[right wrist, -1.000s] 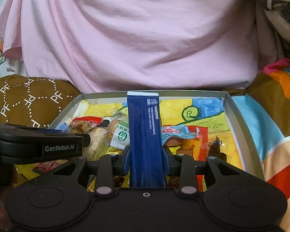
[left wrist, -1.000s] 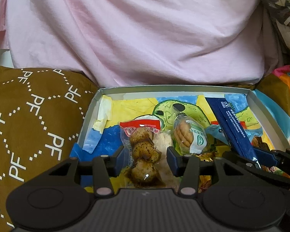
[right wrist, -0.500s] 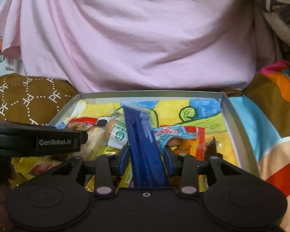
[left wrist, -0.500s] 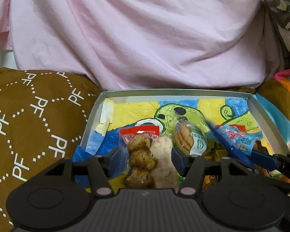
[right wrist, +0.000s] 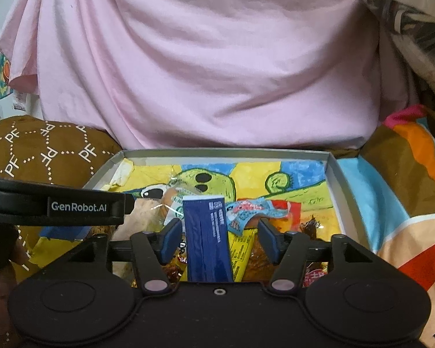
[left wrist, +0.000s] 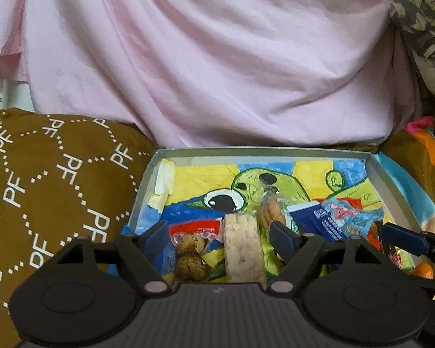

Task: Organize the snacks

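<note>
1. While both grippers hang over the near end of the shallow box (left wrist: 375, 171), we take that box, with its green cartoon drawing on the floor, as our landmark.
2. We see the left gripper (left wrist: 219, 236) with its jaws spread; they have just been opening, and neither pad presses on anything.
3. Between those jaws, inside the box at its near left, lie the rice cracker bar (left wrist: 242, 248) and the dark meatball pack (left wrist: 190, 250) with its red top.
4. The rice cracker bar's long axis runs from the box's near edge toward its far wall; the meatball pack lies just left of it, roughly parallel.
5. We see the right gripper (right wrist: 217, 236) with jaws parted at a middling width; they too have just been opening.
6. The blue sachet (right wrist: 207, 239) lies between them with a gap on each side, so nothing grips it.
7. Its long axis points toward the far wall of the box, white-edged end farthest away, and it rests on other wrappers near the box's middle.
8. A light blue packet (right wrist: 245, 211) sits just right of the blue sachet's far end, and a round biscuit pack (right wrist: 171, 204) just left of it.
9. A brown cushion (left wrist: 49, 191) lies beside the box's left wall, and pink cloth (right wrist: 206, 66) hangs behind its far wall.
</note>
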Demonstrator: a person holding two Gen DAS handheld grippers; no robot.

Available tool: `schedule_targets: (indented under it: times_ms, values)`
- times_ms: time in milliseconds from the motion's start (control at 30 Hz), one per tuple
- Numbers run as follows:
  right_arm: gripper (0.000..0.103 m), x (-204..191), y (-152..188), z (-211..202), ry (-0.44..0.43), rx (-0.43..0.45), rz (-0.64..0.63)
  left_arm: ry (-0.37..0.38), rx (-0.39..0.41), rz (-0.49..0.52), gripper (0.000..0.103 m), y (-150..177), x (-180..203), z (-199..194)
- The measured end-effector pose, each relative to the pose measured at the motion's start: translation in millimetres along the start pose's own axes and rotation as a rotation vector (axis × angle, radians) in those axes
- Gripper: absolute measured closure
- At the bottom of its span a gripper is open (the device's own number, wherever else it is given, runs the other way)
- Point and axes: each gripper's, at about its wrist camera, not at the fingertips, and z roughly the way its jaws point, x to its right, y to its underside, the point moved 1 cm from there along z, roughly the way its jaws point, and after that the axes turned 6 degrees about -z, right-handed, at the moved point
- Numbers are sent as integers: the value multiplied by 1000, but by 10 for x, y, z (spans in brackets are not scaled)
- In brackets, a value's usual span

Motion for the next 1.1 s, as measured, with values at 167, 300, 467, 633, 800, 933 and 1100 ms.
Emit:
schedule_targets:
  times_ms: [167,300,467,633,800,933,1100]
  values:
    - [28,36,-54,-110,7,20,6,0,23,-8,10,-46,-20,-99]
    - [18,71,-82,-264,12,41,12,-6,52,-7,2,-67,-31,-240]
    - [9,125,-91,-535,30,62,9,10,80,-20,0,-58,-66,-472]
    - [1,159,-71,-889,39,78,26,19,89,-31,0,41,-75,-768]
    - [1,146,17,-1320,49,83,64,26,85,-35,0,217,-118,-1120]
    - [1,117,89,-1669,63,88,102,20,67,-34,0,379,-177,-1400]
    - [1,53,150,-2041,82,92,134,10,51,-31,0,537,-259,-1719]
